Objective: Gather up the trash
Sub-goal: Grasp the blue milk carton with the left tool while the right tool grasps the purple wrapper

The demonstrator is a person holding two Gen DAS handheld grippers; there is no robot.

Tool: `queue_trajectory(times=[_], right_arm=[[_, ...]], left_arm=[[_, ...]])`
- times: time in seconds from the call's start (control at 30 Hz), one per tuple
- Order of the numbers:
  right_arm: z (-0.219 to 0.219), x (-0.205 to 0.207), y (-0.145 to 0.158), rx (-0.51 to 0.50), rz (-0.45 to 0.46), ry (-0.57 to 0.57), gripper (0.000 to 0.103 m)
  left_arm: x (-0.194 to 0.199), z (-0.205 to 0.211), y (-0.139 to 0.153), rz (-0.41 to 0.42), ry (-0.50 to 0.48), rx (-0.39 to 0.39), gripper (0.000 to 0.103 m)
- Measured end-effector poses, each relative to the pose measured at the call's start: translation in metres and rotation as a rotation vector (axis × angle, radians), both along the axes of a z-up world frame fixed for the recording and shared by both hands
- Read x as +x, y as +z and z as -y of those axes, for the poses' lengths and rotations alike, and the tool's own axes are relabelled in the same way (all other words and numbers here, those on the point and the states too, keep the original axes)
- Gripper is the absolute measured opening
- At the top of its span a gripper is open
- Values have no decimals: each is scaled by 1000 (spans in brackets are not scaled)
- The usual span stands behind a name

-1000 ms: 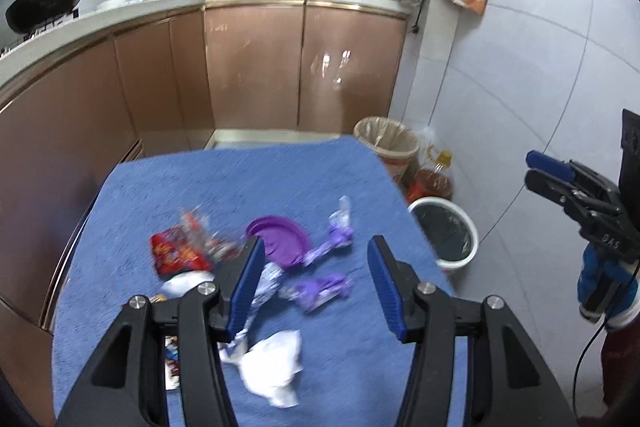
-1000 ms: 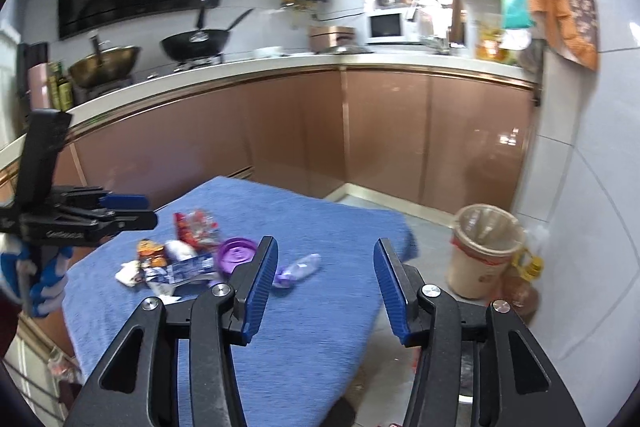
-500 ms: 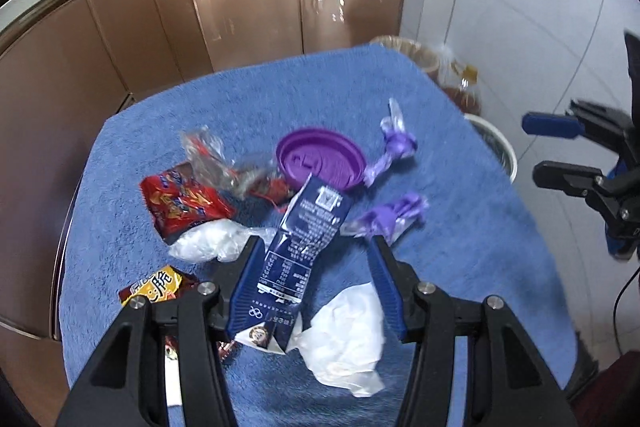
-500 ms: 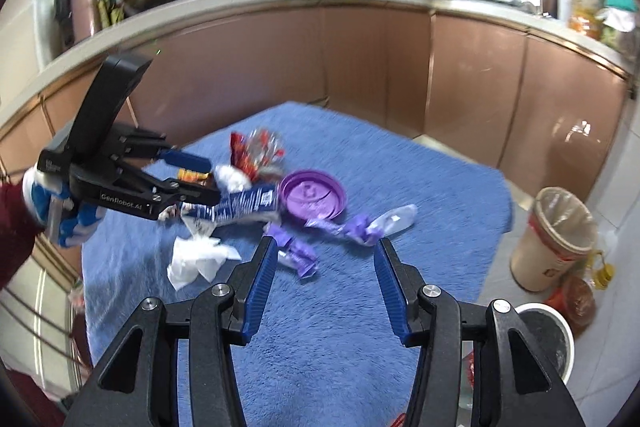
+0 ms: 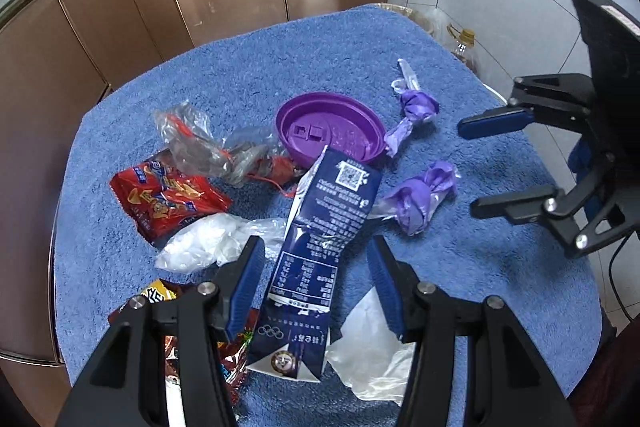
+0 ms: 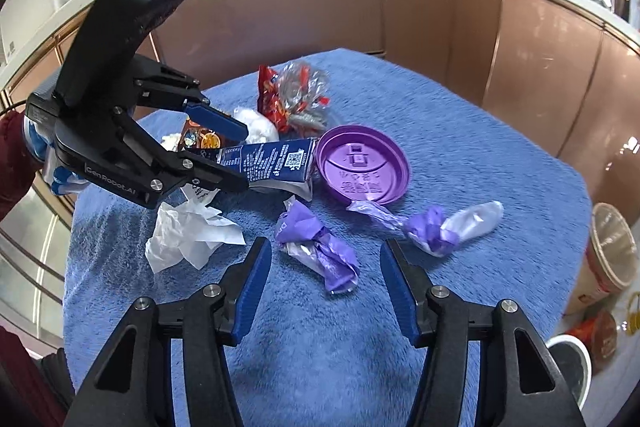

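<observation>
Left gripper point(image 5: 316, 283) low, jaws wide astride flattened blue carton point(image 5: 320, 251).

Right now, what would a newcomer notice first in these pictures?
A pile of trash on the blue towel: the dark blue carton lies between the left gripper's open jaws, its far end on the purple lid. The right gripper hangs open over a purple wrapper.

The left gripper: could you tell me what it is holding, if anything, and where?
Nothing yet. The left gripper is open, its fingers on either side of the blue carton's lower half, without closing on it.
</observation>
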State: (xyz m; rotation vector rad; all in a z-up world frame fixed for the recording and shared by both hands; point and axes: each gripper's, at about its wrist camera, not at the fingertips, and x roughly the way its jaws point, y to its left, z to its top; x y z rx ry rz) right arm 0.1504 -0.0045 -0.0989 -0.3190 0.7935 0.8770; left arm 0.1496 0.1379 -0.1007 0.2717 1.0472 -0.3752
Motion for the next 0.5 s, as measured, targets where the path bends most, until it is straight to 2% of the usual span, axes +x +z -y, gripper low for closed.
queue_trajectory(times=[0.47,0.5], right_arm=[[-20,21,-30,-19,-74,65,56],[-20,22,-32,-20,-78,70,52]], left_arm=[[8,10,-18,-40,-21,37,51],[8,11,-19,-40,-19,38,48]])
